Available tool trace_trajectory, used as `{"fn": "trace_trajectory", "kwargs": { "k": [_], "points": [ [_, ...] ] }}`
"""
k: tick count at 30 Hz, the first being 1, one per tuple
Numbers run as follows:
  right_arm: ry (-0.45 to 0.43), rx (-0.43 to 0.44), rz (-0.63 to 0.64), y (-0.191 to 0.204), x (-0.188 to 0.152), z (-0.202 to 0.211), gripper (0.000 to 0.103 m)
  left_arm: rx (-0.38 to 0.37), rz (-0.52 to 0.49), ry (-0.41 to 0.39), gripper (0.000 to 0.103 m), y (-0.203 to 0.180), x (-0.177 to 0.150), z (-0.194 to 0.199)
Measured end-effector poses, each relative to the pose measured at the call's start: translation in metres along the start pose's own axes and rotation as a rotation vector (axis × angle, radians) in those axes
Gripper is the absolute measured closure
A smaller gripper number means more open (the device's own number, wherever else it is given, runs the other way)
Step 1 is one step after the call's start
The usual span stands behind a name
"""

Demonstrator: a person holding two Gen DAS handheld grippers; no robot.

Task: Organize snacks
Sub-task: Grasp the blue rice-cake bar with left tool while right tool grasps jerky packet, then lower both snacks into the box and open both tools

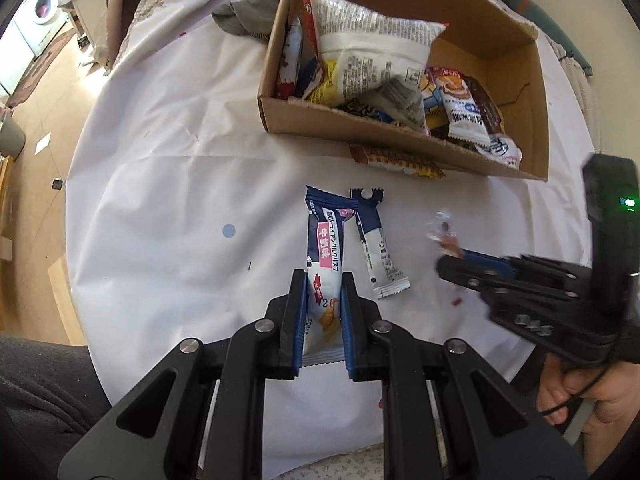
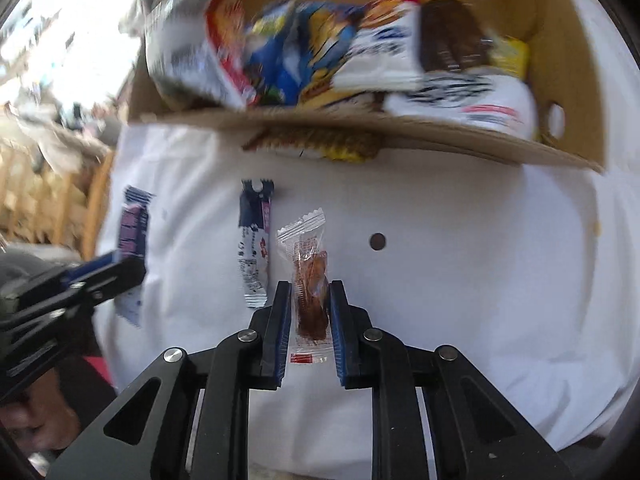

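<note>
My left gripper (image 1: 322,280) is shut on a blue and white snack packet (image 1: 325,256) held just above the white table. A slim blue and white stick packet (image 1: 378,246) lies to its right. My right gripper (image 2: 309,286) is shut on a clear packet with a brown snack (image 2: 310,280); it shows blurred in the left wrist view (image 1: 442,232). The slim stick packet (image 2: 255,248) lies just left of it. The cardboard box (image 1: 384,136) full of snack bags stands beyond, also in the right wrist view (image 2: 400,130).
A brown and yellow packet (image 1: 396,162) lies against the box's near wall, also seen in the right wrist view (image 2: 316,144). A grey cloth (image 1: 250,12) lies left of the box. The white tablecloth (image 1: 180,200) covers a round table; its edge is at left.
</note>
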State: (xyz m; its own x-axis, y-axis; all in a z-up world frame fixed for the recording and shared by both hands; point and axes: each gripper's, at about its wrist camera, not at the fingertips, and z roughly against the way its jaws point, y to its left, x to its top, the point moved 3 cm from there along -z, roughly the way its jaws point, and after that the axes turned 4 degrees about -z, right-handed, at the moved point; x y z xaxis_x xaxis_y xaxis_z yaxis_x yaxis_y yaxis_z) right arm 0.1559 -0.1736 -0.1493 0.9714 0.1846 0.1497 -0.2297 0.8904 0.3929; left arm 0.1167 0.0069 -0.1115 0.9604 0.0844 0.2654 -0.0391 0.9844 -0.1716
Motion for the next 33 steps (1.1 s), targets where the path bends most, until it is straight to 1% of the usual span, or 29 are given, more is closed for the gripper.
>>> {"fn": "trace_trajectory", "kwargs": {
  "k": [5, 6, 8, 10, 12, 13, 16, 17, 21, 26, 30, 33],
  "points": [
    [-0.08, 0.067, -0.025, -0.011, -0.009, 0.032, 0.083, -0.004, -0.007, -0.031, 0.09, -0.006, 0.002, 0.0],
    [-0.095, 0.074, -0.028, -0.008, -0.01, 0.04, 0.083, -0.004, -0.009, -0.037, 0.09, -0.007, 0.003, 0.001],
    [-0.121, 0.101, -0.039, -0.012, -0.009, 0.049, 0.083, 0.01, -0.024, -0.061, 0.09, -0.011, 0.004, 0.004],
    [-0.158, 0.132, -0.048, -0.01, -0.003, 0.06, 0.083, 0.033, -0.059, -0.1, 0.09, -0.019, 0.007, 0.011],
    [-0.212, 0.173, -0.053, -0.009, 0.003, 0.076, 0.083, 0.044, -0.093, -0.15, 0.09, -0.027, 0.011, 0.022],
    [-0.247, 0.193, -0.056, -0.01, 0.007, 0.084, 0.083, 0.061, -0.111, -0.18, 0.09, -0.031, 0.014, 0.028],
    [-0.307, 0.224, -0.069, -0.013, 0.013, 0.099, 0.083, 0.096, -0.157, -0.276, 0.09, -0.043, 0.027, 0.049],
    [-0.33, 0.232, -0.078, -0.015, 0.017, 0.103, 0.083, 0.1, -0.163, -0.294, 0.09, -0.045, 0.032, 0.053],
    [-0.415, 0.244, -0.099, -0.022, 0.029, 0.123, 0.083, 0.11, -0.172, -0.342, 0.09, -0.054, 0.055, 0.068],
    [-0.494, 0.206, -0.097, -0.031, 0.051, 0.139, 0.083, 0.111, -0.159, -0.375, 0.09, -0.065, 0.081, 0.079],
    [-0.521, 0.179, -0.117, -0.043, 0.07, 0.145, 0.083, 0.11, -0.169, -0.393, 0.09, -0.077, 0.098, 0.081],
    [-0.525, 0.182, -0.147, -0.055, 0.077, 0.146, 0.083, 0.123, -0.168, -0.398, 0.09, -0.083, 0.111, 0.078]
  ]
}}
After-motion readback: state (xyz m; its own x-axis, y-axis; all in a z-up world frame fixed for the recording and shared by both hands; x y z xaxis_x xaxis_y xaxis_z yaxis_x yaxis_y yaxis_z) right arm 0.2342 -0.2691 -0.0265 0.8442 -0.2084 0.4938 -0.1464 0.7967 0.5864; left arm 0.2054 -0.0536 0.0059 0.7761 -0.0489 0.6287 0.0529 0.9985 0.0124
